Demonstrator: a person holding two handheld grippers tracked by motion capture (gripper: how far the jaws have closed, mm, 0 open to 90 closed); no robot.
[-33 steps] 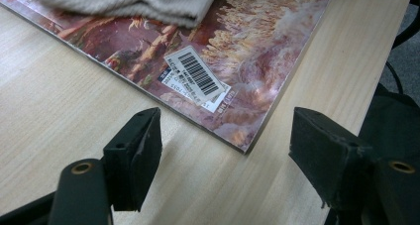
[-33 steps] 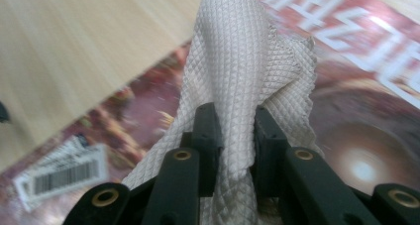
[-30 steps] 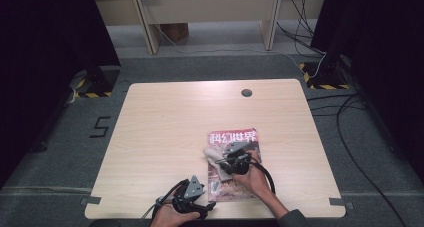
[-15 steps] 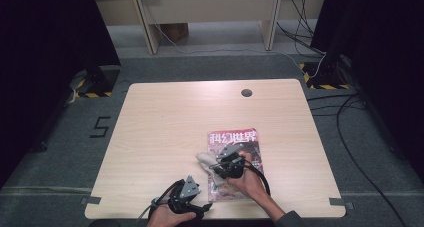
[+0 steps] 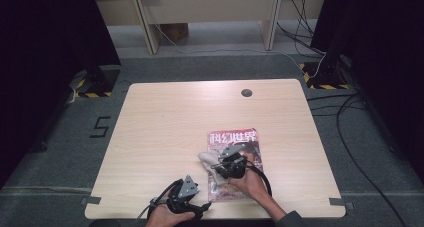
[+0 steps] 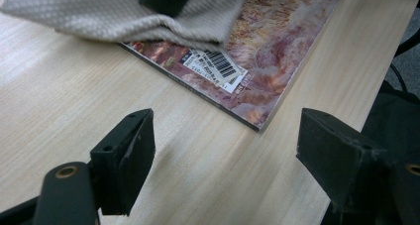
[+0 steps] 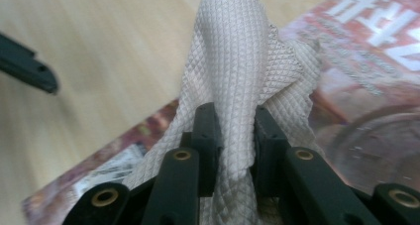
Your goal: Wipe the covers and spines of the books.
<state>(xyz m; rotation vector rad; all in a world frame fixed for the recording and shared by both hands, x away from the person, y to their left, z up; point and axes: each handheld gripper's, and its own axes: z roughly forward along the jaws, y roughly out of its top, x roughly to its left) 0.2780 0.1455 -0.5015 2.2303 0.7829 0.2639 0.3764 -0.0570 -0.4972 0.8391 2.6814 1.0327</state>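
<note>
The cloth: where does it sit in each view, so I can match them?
High view: cloth at lower centre, over the magazine's left edge.
Left gripper view: along the top edge, draped over the magazine.
Right gripper view: centre, pinched in the right gripper.
Shared landmark: the magazine.

A magazine [image 5: 235,162] lies on the table [image 5: 165,127]. On its left edge the right gripper [image 5: 220,166] pinches a cloth [image 5: 206,158]; left of the magazine's near corner sits the left gripper [image 5: 192,203].

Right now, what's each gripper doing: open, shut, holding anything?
Left gripper: open, jaws just widened, nothing between them, over bare table near the magazine corner.
Right gripper: shut on the white cloth, over the magazine.
</note>
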